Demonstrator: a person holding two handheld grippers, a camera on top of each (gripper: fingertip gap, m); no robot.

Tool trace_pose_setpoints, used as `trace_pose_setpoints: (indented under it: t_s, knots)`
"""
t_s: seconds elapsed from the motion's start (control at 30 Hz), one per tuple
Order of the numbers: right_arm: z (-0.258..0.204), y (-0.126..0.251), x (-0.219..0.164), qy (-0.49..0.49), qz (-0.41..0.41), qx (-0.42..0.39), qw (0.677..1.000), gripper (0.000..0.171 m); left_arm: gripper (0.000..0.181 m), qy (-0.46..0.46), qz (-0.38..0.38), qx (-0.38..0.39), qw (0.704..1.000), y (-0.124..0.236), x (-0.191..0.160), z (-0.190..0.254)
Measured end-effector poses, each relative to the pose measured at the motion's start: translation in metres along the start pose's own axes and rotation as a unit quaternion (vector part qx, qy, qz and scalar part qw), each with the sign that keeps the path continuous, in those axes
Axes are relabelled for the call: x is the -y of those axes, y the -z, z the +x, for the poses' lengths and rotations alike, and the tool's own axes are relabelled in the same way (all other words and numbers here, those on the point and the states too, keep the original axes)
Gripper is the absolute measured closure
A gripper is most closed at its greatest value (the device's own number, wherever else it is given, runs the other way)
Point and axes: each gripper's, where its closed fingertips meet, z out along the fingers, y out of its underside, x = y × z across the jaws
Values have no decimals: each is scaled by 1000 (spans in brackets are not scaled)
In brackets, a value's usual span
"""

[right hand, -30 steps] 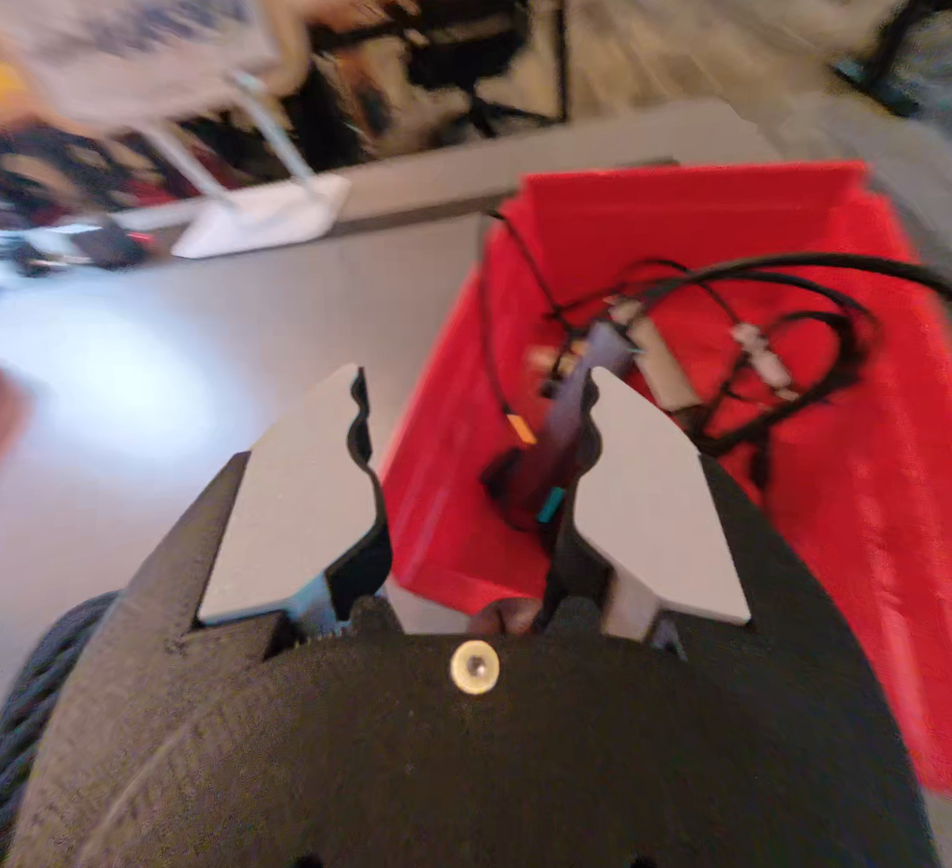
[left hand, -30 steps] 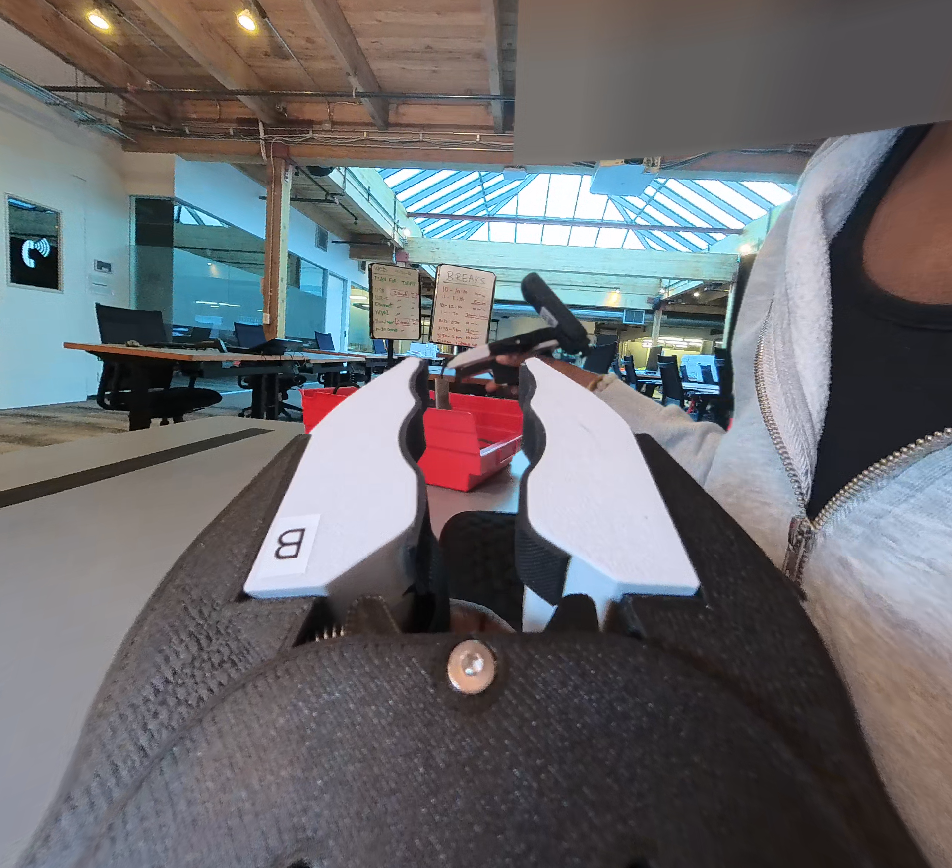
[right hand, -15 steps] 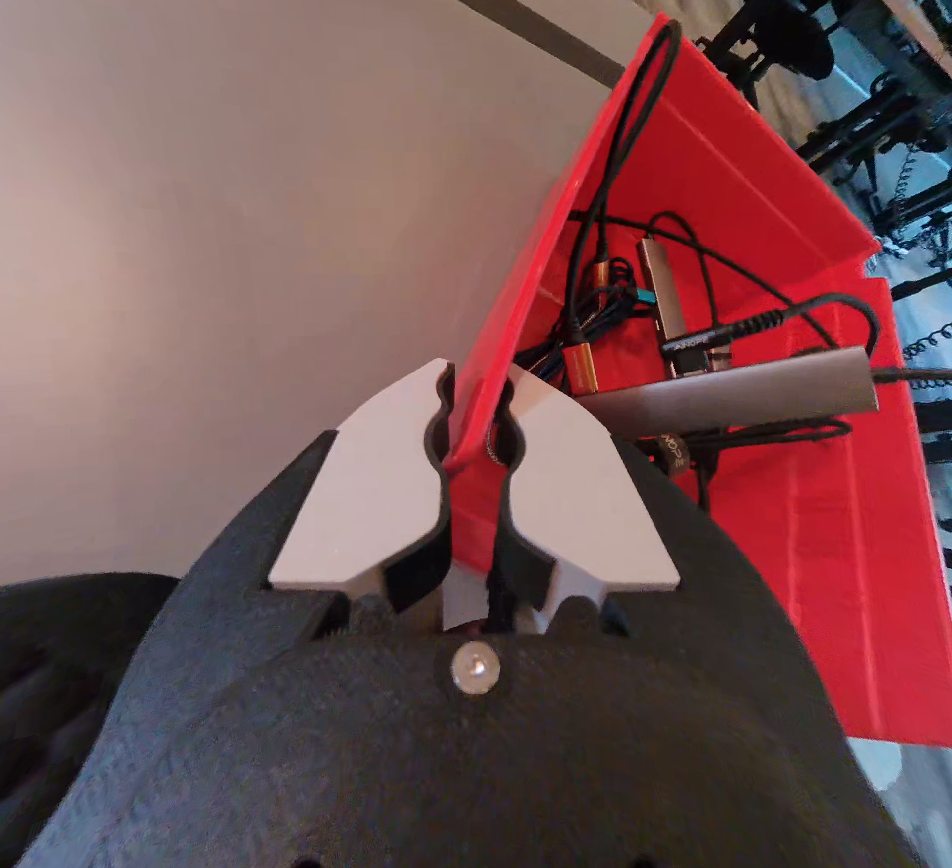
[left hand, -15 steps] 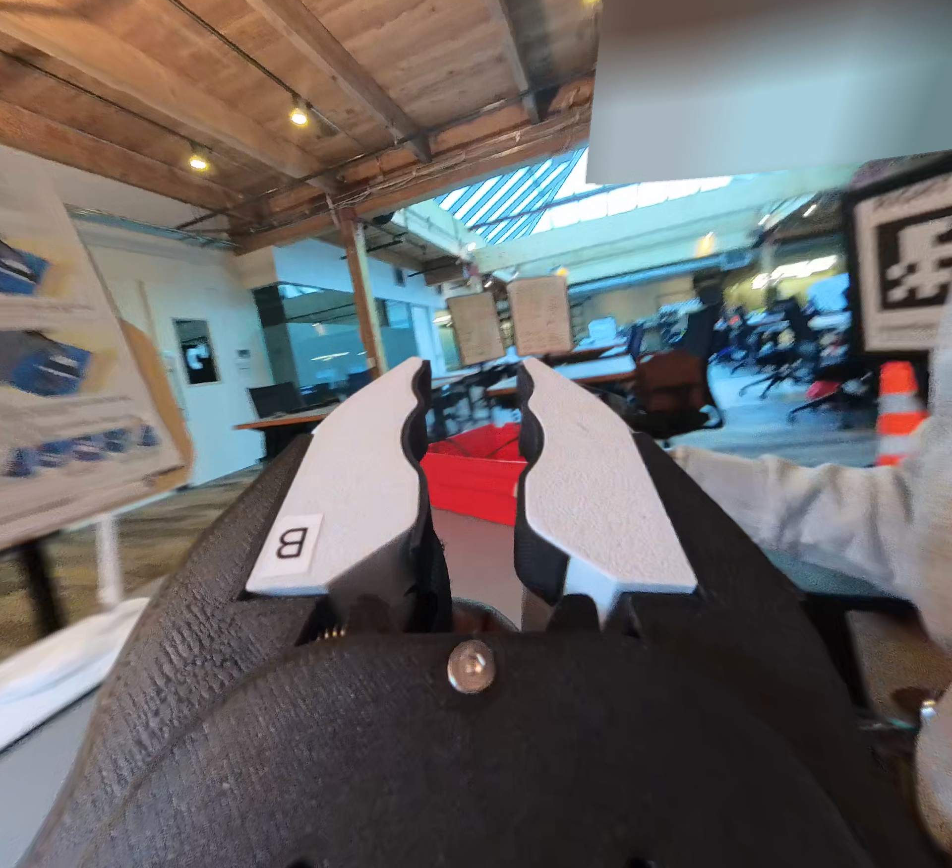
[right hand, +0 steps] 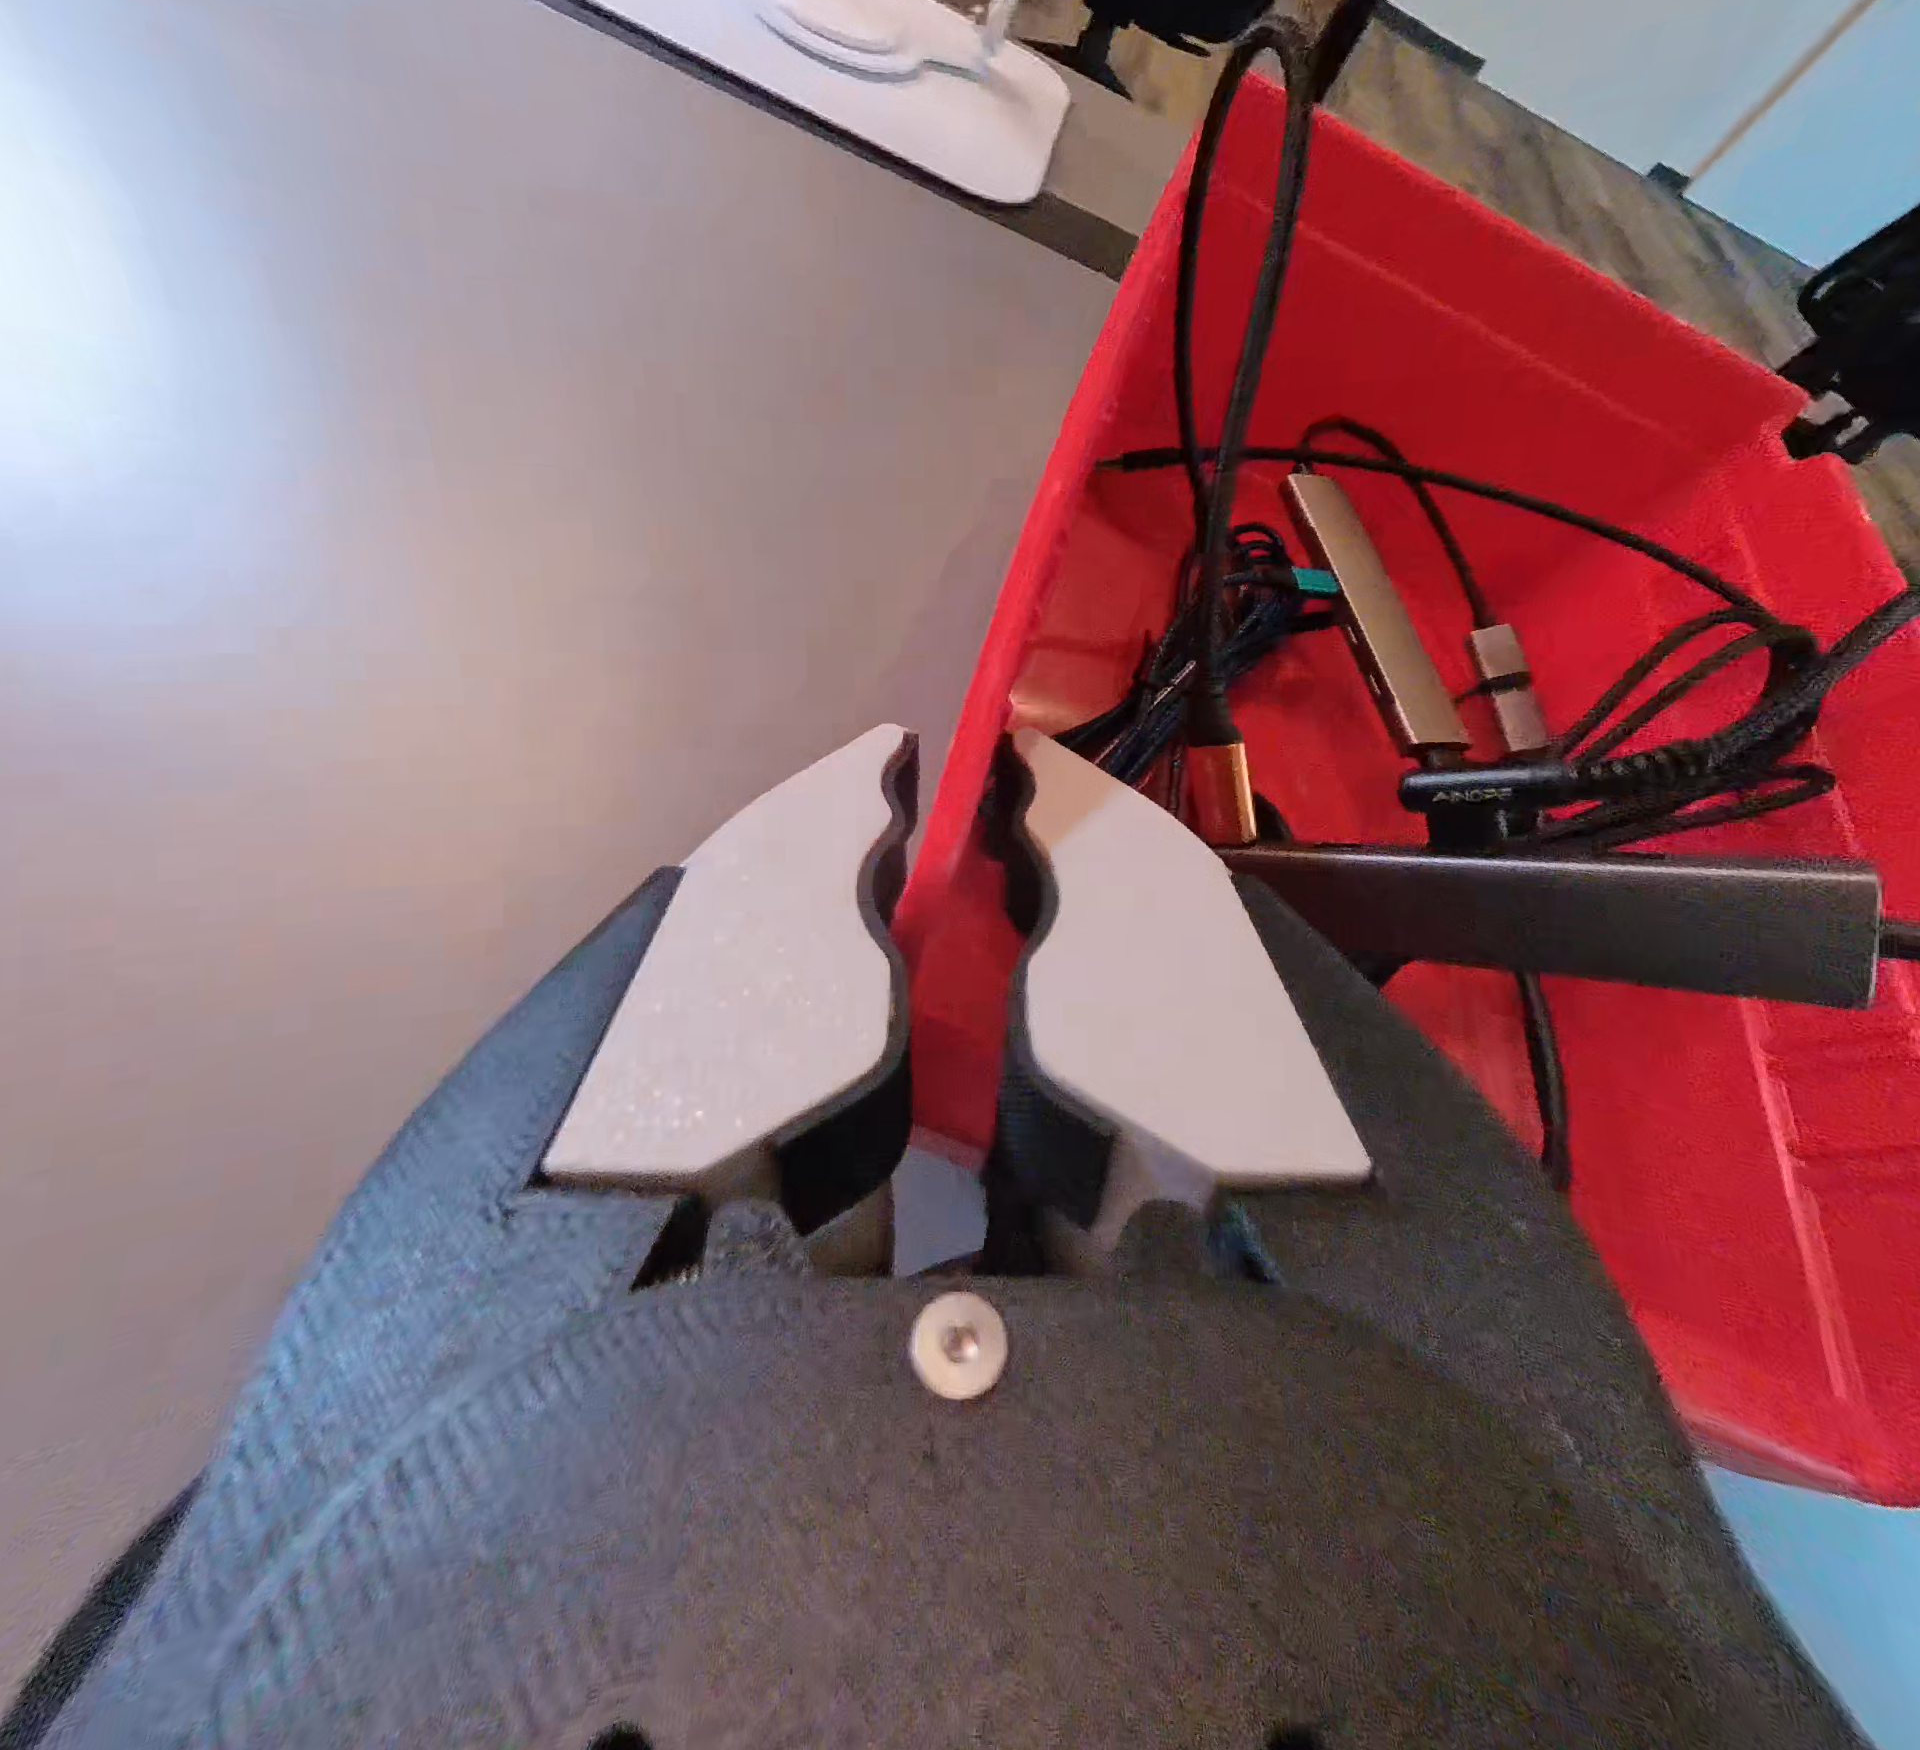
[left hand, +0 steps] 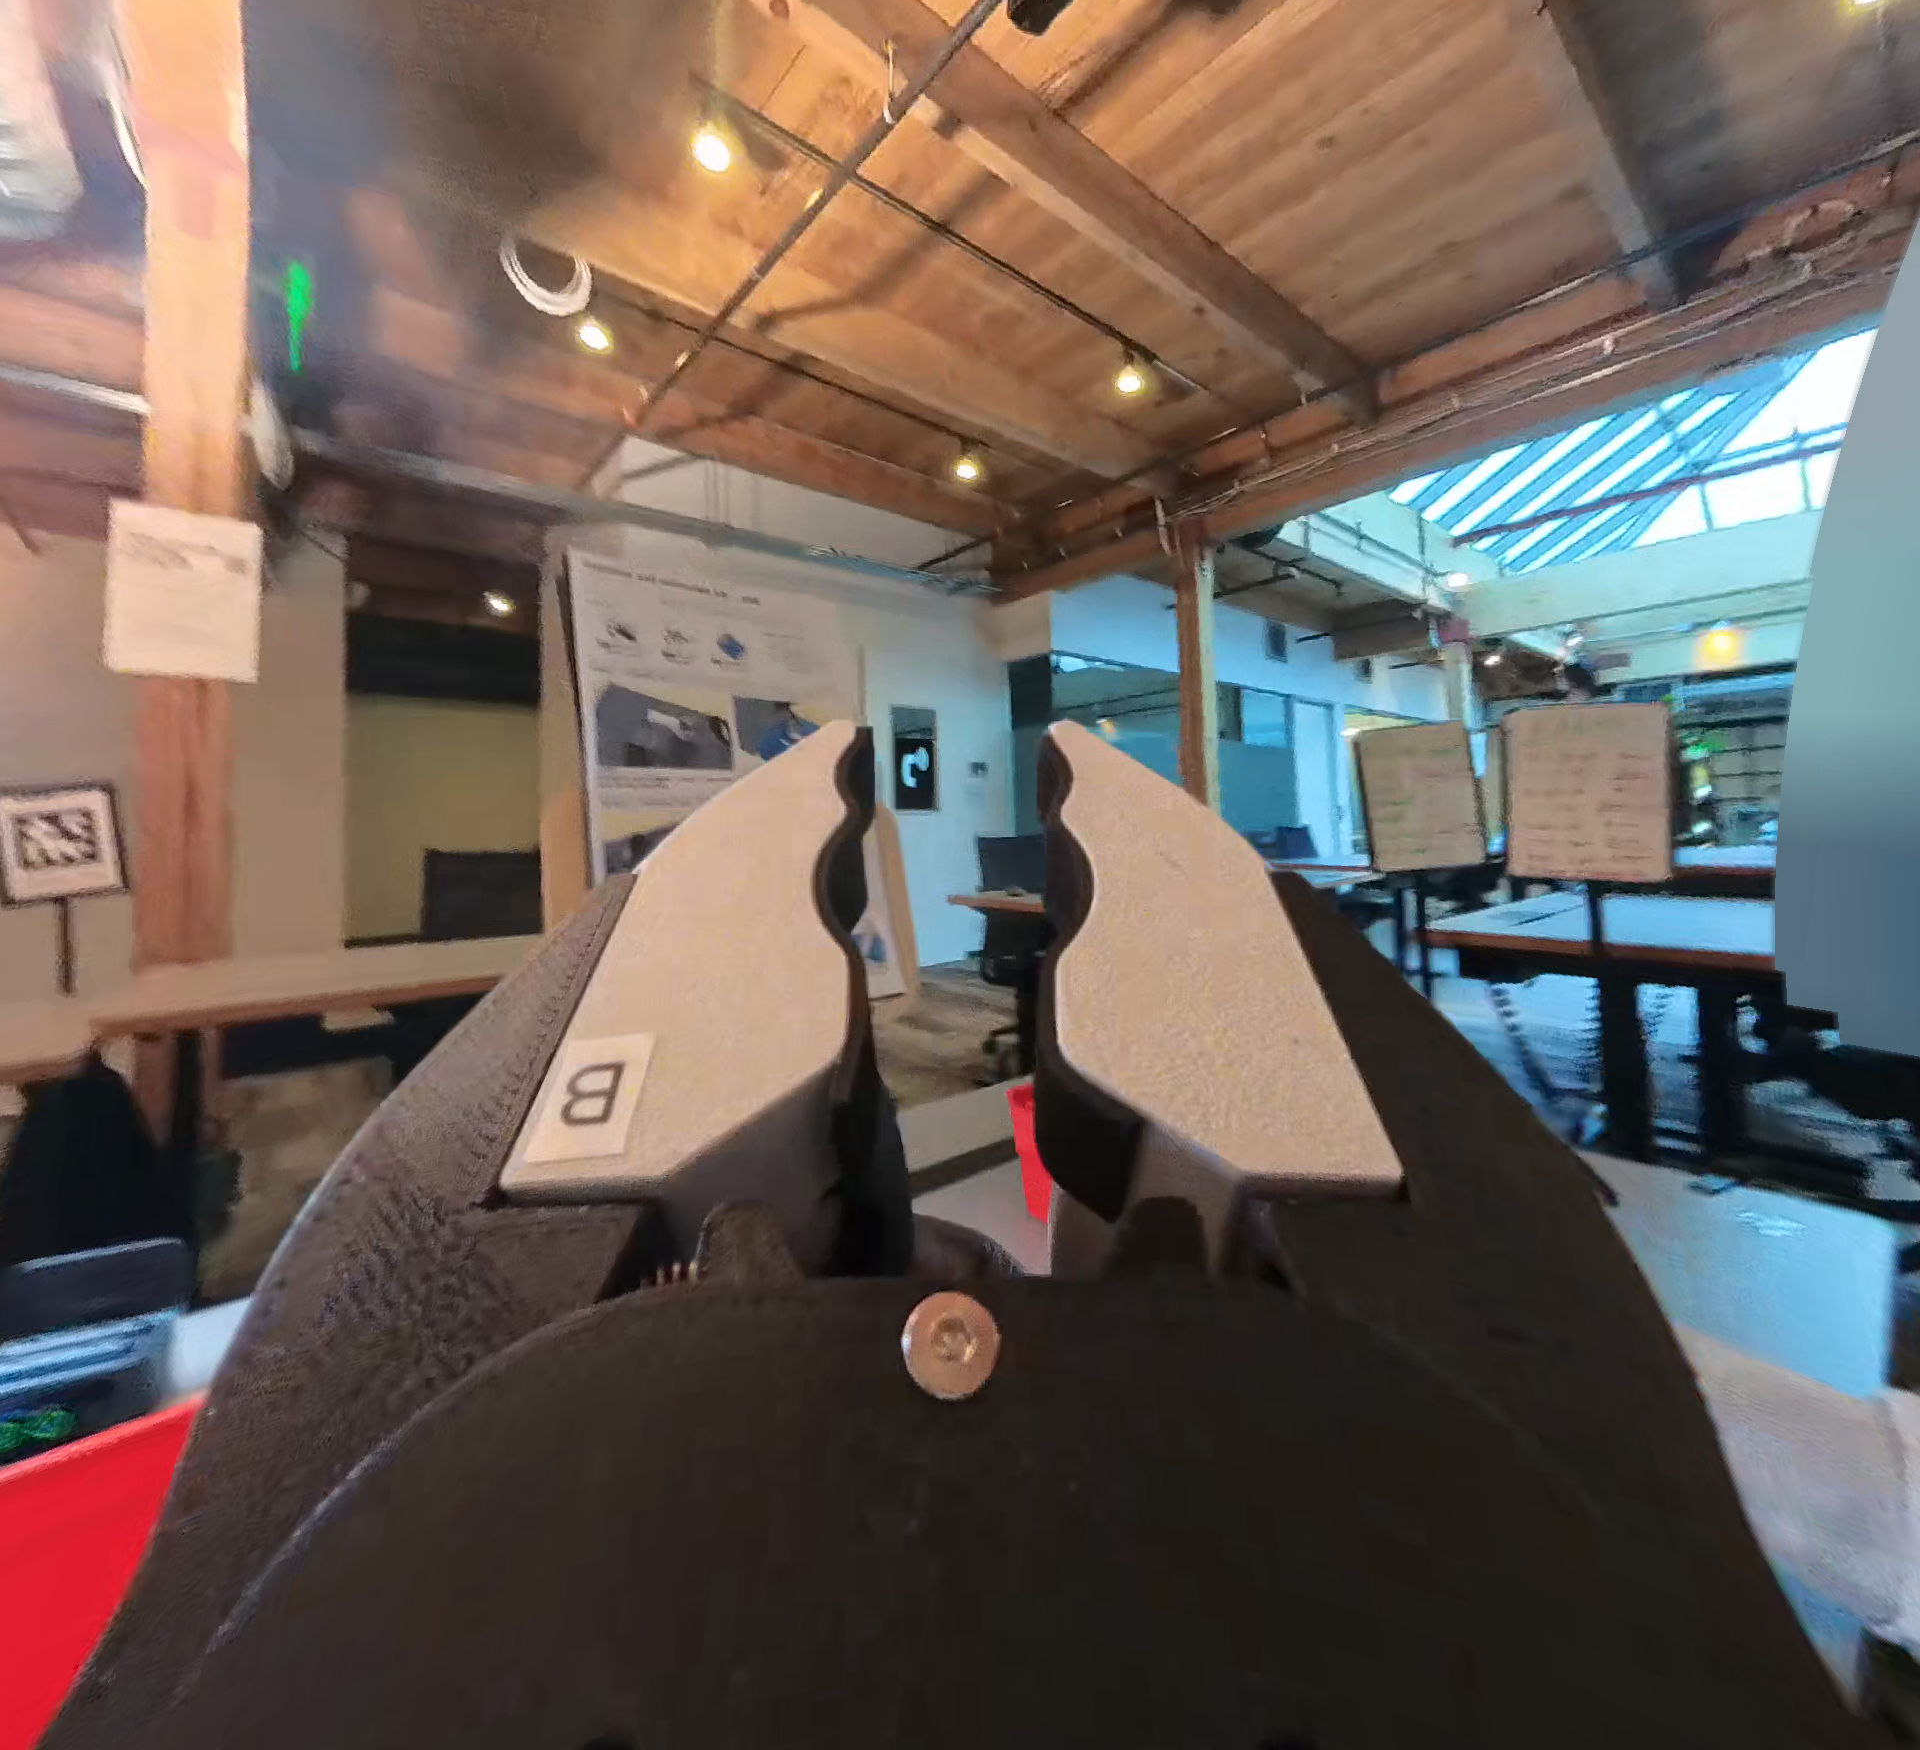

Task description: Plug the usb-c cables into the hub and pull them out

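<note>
A red bin (right hand: 1507, 370) lies on the grey table (right hand: 416, 453). In it are a long dark grey hub (right hand: 1558, 921), a slimmer silver hub (right hand: 1371, 609), a small silver adapter (right hand: 1507, 682) and tangled black cables (right hand: 1236, 350), one with a gold-coloured plug (right hand: 1231, 791). My right gripper (right hand: 961, 744) is shut on the bin's left wall, one finger outside and one inside. My left gripper (left hand: 948, 765) is open and empty, raised and pointing out into the room. A sliver of the red bin (left hand: 1029, 1150) shows between its fingers.
A white stand base (right hand: 810, 38) sits at the table's far edge. In the left wrist view a second red surface (left hand: 62, 1544) is at the bottom left. Office desks, whiteboards (left hand: 1584, 807) and a poster board (left hand: 707, 661) stand farther off. The grippers' ends are close to 50 cm from one another.
My right gripper went from open above the bin to shut on its left wall and still holds it. My left gripper swung left, away from the person, and stayed open.
</note>
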Motion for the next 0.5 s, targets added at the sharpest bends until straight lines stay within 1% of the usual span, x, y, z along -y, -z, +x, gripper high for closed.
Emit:
trace_pose_setpoints:
  t_s: [0.07,0.1,0.23,0.27,0.33,0.37,0.43,0.5]
  knots:
    - [-32,-3,15,19,6,16,1000,156,151,-37,-9,4,999,6,8,7]
    - [-41,-4,19,31,7,24,999,155,151,-53,-10,-1,999,9,12,12]
    - [-101,-6,42,95,14,57,994,152,151,-84,13,-25,996,10,35,36]
    - [-112,-5,46,103,22,67,992,151,151,-98,-2,-40,994,11,33,44]
    - [-142,-4,57,107,46,92,989,148,151,-139,-62,-52,987,15,18,50]
    - [-156,-4,62,107,54,105,987,147,151,-160,-84,-33,983,18,14,44]
    - [-183,-2,71,108,66,126,984,145,151,-183,-103,30,977,25,13,22]
    - [-210,-1,80,104,80,151,980,142,151,-175,-127,75,974,34,8,-3]
